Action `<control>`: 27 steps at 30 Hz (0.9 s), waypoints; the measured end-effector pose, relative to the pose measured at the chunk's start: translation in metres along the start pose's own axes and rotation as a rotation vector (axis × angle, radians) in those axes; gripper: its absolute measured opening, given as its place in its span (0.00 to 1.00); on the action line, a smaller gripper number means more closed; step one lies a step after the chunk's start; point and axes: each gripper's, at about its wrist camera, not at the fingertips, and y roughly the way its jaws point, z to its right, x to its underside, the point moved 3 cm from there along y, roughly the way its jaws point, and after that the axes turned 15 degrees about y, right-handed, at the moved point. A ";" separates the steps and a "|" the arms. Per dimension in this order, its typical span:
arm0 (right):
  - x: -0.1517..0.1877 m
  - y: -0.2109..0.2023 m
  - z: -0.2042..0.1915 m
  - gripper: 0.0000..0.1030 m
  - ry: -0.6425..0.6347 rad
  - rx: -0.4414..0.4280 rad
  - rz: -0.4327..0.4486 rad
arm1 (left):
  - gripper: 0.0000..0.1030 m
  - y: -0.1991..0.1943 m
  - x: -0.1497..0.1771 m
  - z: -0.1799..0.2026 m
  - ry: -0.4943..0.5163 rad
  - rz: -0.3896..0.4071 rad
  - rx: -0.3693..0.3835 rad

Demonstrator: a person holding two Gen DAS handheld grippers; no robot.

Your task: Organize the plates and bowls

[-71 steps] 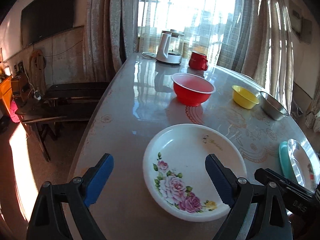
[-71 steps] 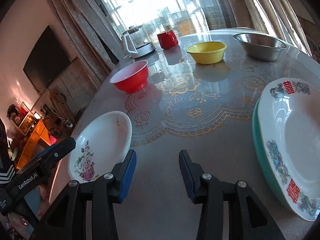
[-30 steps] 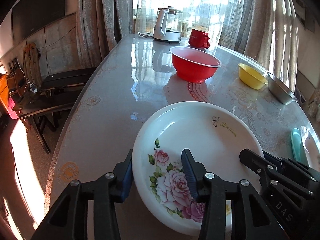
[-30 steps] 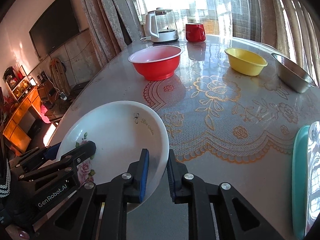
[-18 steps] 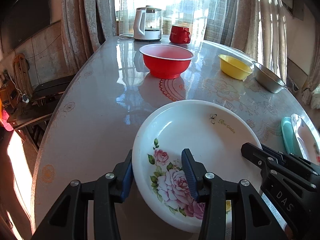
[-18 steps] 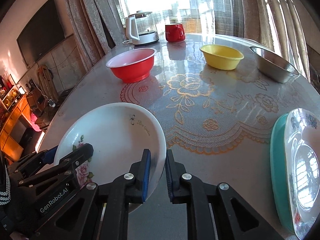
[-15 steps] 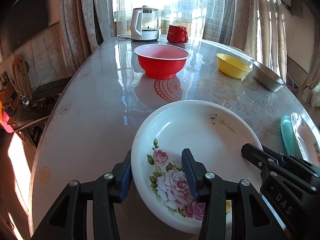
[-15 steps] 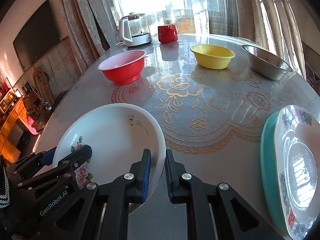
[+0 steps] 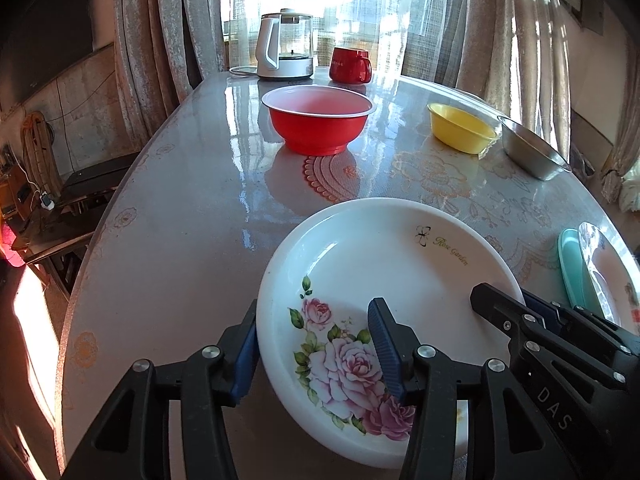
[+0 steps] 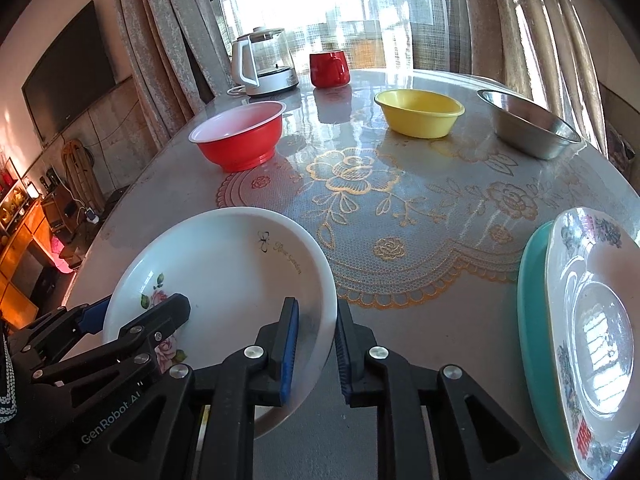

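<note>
Left wrist view: my left gripper fills the bottom centre, its jaws clamped on the near rim of the rose plate, one blue pad outside the rim and one on the painted roses inside. My right gripper comes in from the lower right and bites the same plate's right rim. The plate sits in the lower middle of the frame, over the worktop. Above it, in the centre, stands the red bowl; the yellow bowl and the steel bowl follow toward the upper right. A kettle and a red mug stand at the top by the window. At the right edge a patterned plate lies on a teal plate.

Right wrist view: my right gripper's jaws, at bottom centre, pinch the plate's right rim between the blue pads, nearly closed. The plate is at lower left, with my left gripper on its far side at the lower-left edge. The stacked plates are at the lower right; the three bowls run across the upper half.
</note>
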 end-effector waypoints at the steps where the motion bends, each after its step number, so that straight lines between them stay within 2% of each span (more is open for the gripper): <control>1: 0.000 0.001 0.000 0.20 0.002 -0.003 -0.003 | 0.51 0.000 0.000 0.000 0.001 -0.001 -0.001; 7: -0.001 0.003 -0.002 0.24 0.002 -0.003 -0.006 | 0.46 -0.001 0.001 -0.004 -0.015 -0.004 0.009; 11: -0.002 0.002 0.004 0.19 0.037 -0.045 -0.008 | 0.43 -0.001 0.002 -0.006 -0.016 0.008 0.023; 16: 0.002 -0.005 -0.004 0.18 -0.031 0.003 0.019 | 0.43 -0.001 0.002 -0.008 -0.025 0.009 0.038; 19: 0.004 -0.008 -0.002 0.18 -0.022 0.019 0.008 | 0.43 -0.002 0.003 -0.004 -0.010 0.014 0.049; 27: -0.002 -0.029 0.008 0.18 -0.012 0.022 0.051 | 0.43 -0.007 0.004 0.008 -0.007 0.033 0.108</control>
